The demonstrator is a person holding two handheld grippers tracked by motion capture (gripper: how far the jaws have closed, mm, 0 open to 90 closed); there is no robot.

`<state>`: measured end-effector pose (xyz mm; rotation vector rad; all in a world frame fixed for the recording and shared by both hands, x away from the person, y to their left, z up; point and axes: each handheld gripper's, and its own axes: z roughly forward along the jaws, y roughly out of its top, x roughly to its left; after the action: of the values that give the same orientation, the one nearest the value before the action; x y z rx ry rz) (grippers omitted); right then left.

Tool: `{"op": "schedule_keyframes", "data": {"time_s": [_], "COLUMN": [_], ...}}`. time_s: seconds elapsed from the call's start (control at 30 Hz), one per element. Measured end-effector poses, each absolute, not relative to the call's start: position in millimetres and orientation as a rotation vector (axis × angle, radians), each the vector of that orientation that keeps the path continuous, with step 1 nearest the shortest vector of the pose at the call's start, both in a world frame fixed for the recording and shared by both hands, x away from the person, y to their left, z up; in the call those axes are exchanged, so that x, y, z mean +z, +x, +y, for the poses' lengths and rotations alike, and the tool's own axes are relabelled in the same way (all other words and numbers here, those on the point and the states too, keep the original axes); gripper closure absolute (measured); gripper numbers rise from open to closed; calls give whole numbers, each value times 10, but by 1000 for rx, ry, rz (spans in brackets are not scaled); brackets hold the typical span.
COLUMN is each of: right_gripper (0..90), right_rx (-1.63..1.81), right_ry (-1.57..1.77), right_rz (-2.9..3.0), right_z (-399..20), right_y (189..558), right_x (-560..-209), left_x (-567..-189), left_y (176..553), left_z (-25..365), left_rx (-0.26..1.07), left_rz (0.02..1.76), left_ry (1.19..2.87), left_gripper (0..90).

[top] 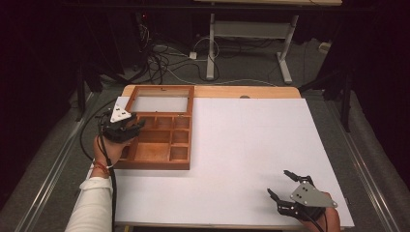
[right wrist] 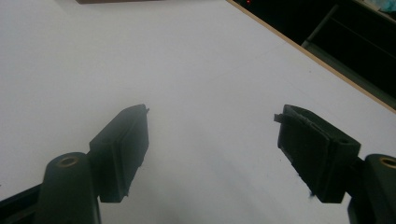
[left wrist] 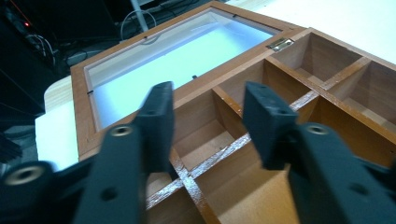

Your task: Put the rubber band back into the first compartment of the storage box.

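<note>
A wooden compartment box (top: 155, 165) lies open at the table's left, its glass-paned lid (top: 159, 104) folded flat behind it. The compartments that show hold nothing. My left gripper (top: 137, 124) hovers over the box's left compartments, open with nothing between its jaws. In the left gripper view the gripper (left wrist: 208, 100) spreads above the wooden dividers (left wrist: 285, 70), with the lid pane (left wrist: 187, 56) beyond. My right gripper (top: 278, 182) stands open above the white sheet near the front right corner. In the right gripper view the gripper (right wrist: 212, 116) is wide open, with nothing between the jaws but bare white sheet (right wrist: 187, 56).
A white sheet (top: 251, 145) covers most of the wooden tabletop. The table's right edge (top: 333, 159) is close to my right gripper. Beyond the far edge stand white desk legs (top: 211, 48) and tangled cables (top: 159, 60) on the floor.
</note>
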<state>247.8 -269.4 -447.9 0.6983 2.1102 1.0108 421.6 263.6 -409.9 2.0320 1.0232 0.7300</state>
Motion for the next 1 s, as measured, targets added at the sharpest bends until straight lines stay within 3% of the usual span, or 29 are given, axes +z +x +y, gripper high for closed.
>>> {"op": "schedule_keyframes", "data": {"time_s": [0.07,0.13,0.2,0.37,1.0], "right_gripper": [254,254,255,255,255], "right_rx": [1015,1016,1019,1016,1030], "right_ry": [699,694,695,693,679], "right_rz": [2111,2111,2109,2112,2107], "right_z": [-2692,-2688,-2685,-2682,-2669], "right_y": [2473,2467,2462,2464,2448], "right_x": [-4475,-4468,-4464,-4469,-4447], "left_x": [-4108,-4109,-4098,-4072,-3946], "left_y": [4194,4165,4130,4046,3755], "left_z": [2599,2544,2510,2442,2151], "left_rx": [725,763,773,776,813], "left_rz": [1004,1012,999,959,774], "left_ry": [2036,2040,2024,1994,1956], "left_gripper": [449,324,313,188,164]}}
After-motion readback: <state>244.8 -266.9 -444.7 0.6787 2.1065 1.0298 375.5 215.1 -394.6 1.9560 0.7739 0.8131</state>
